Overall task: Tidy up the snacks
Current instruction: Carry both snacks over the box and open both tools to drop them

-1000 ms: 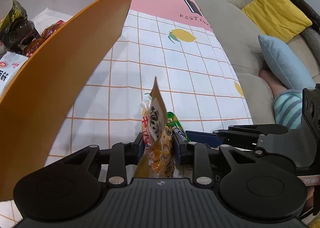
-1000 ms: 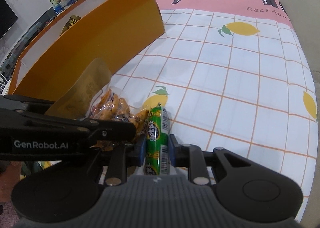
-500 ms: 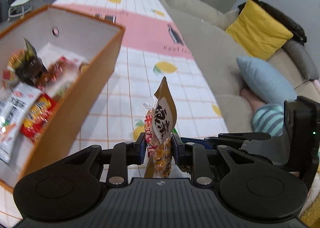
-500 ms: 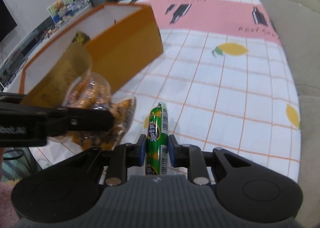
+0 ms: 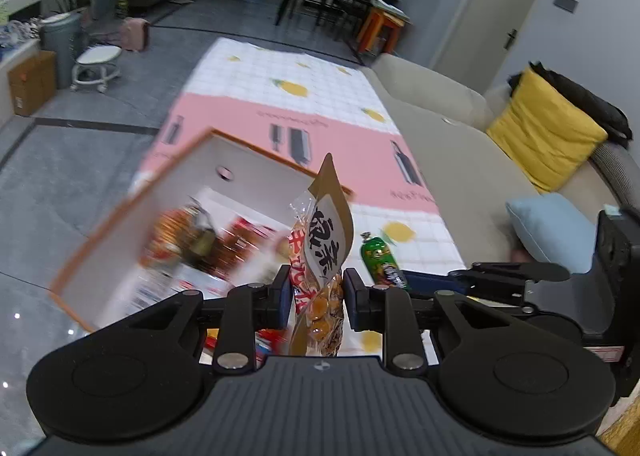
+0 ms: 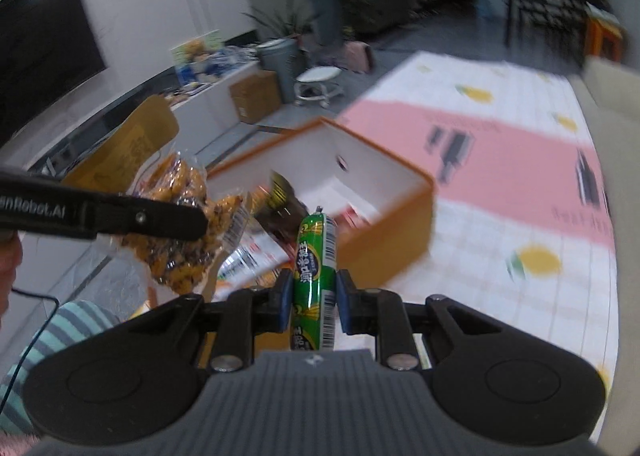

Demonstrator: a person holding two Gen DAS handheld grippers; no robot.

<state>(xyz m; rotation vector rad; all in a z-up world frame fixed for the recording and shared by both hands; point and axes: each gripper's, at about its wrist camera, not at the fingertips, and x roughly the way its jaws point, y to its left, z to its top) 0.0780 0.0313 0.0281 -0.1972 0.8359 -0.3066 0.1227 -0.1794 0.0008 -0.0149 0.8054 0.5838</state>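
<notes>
My left gripper (image 5: 316, 290) is clamped tight, held level; my right gripper (image 6: 313, 300) is clamped too, just beside it.

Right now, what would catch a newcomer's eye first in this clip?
Both grippers carry snacks in the air: the left gripper pinches a clear bag of orange snacks, the right gripper a green sausage stick. Beyond them sits an open orange box with snack packets inside.
</notes>
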